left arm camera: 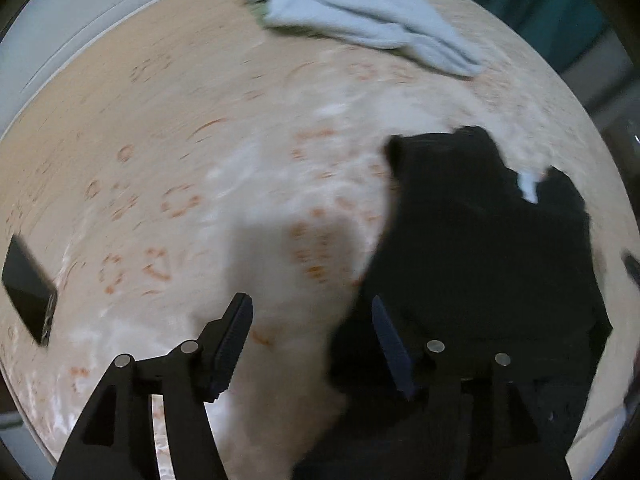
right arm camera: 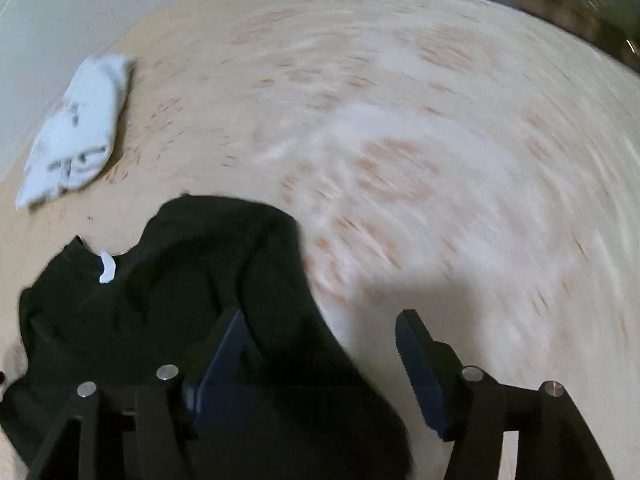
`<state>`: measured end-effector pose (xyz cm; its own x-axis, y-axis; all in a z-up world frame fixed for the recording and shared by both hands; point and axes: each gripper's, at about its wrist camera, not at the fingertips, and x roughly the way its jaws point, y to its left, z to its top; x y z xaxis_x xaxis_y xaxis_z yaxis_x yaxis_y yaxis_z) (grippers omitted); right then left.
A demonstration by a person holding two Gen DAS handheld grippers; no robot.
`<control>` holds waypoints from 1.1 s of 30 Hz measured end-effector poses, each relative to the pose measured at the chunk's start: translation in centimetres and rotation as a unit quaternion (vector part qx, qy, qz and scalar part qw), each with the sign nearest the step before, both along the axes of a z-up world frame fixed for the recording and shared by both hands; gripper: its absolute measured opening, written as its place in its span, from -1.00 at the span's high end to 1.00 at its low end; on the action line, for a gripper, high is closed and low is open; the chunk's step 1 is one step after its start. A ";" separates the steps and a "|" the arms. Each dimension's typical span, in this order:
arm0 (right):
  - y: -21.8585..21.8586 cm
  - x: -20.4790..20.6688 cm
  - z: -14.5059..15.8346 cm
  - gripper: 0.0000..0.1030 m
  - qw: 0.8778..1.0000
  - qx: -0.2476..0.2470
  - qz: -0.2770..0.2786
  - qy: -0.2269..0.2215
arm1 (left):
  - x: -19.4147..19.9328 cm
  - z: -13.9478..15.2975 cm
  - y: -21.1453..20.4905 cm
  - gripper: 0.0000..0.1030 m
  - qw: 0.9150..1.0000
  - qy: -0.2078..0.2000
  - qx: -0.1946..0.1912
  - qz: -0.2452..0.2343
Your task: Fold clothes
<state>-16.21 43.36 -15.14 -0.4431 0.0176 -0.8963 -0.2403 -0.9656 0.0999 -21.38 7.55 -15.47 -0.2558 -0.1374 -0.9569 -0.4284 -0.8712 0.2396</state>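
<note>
Black garment (left arm camera: 480, 248) lies crumpled on the patterned table (left arm camera: 160, 140), label at its far edge. Left gripper (left arm camera: 312, 340) spread, empty; cloth at 2 o'clock. Right gripper (right arm camera: 320, 360) spread, empty; cloth at 10 o'clock, under its left finger. Both equally near.

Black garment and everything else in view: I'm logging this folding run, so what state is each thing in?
black garment: crumpled, unfolded, white tag showing
light blue garment: bunched in a heap, far side of table
phone: lying flat, screen dark
left gripper: open, holding nothing
right gripper: open, holding nothing
</note>
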 end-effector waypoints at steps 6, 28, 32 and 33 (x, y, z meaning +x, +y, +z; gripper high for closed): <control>-5.4 -6.7 -3.1 -0.34 0.995 0.048 0.071 -0.059 | 2.3 2.6 -1.5 -0.25 1.000 -0.005 -0.002 -0.029; 0.0 36.1 -5.3 -0.45 0.953 -0.042 -0.265 -0.141 | 15.4 -2.7 -17.1 -0.52 0.972 -0.202 0.116 -0.018; -1.9 40.1 -5.9 -0.46 0.922 -0.064 -0.354 -0.146 | 15.3 -3.4 -16.8 -0.54 0.967 -0.218 0.116 -0.066; -2.3 41.1 -6.0 -0.46 0.912 -0.069 -0.376 -0.147 | 15.5 -3.2 -17.0 -0.54 0.969 -0.211 0.114 -0.067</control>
